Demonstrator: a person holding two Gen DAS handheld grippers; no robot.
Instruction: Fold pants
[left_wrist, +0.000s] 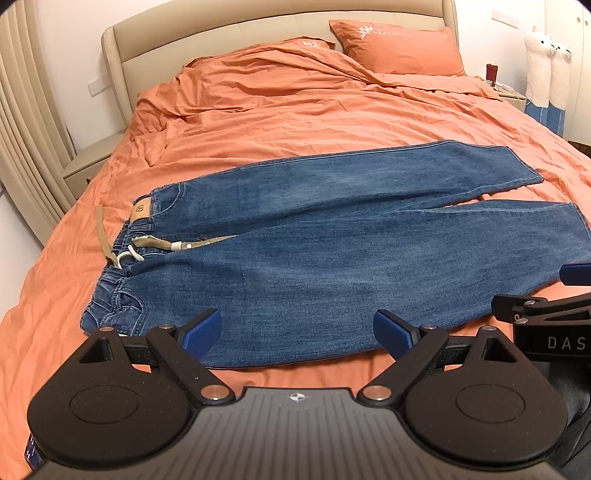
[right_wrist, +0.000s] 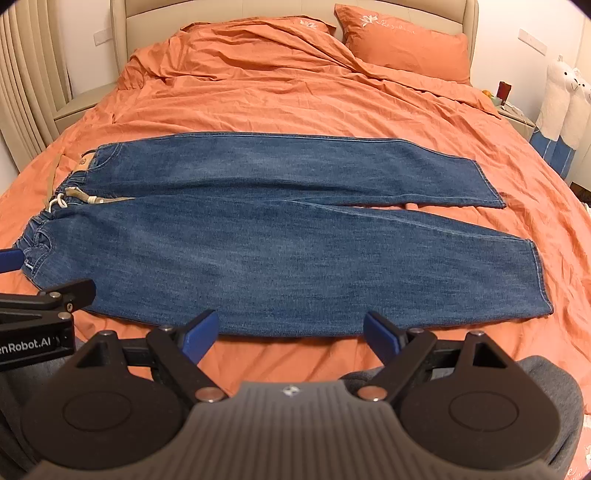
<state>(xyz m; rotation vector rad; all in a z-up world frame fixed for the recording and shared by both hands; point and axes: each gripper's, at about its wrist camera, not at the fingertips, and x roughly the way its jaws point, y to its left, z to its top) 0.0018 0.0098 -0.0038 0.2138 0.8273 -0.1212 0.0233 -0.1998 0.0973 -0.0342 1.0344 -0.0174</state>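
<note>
Blue jeans (left_wrist: 314, 251) (right_wrist: 266, 229) lie flat across the orange bed, waistband to the left with a tan drawstring (left_wrist: 155, 243) (right_wrist: 79, 195), both legs stretched to the right and slightly apart at the hems. My left gripper (left_wrist: 297, 334) hovers open over the near edge of the jeans, nothing between its blue pads. My right gripper (right_wrist: 290, 334) is open too, above the near edge of the closer leg. Each gripper's side shows at the edge of the other's view.
The orange duvet (left_wrist: 295, 110) is wrinkled, with two orange pillows (right_wrist: 402, 40) at the beige headboard (left_wrist: 258, 26). A nightstand (left_wrist: 92, 162) and curtain stand at the left. White plush toys (right_wrist: 565, 99) and a small table stand at the right.
</note>
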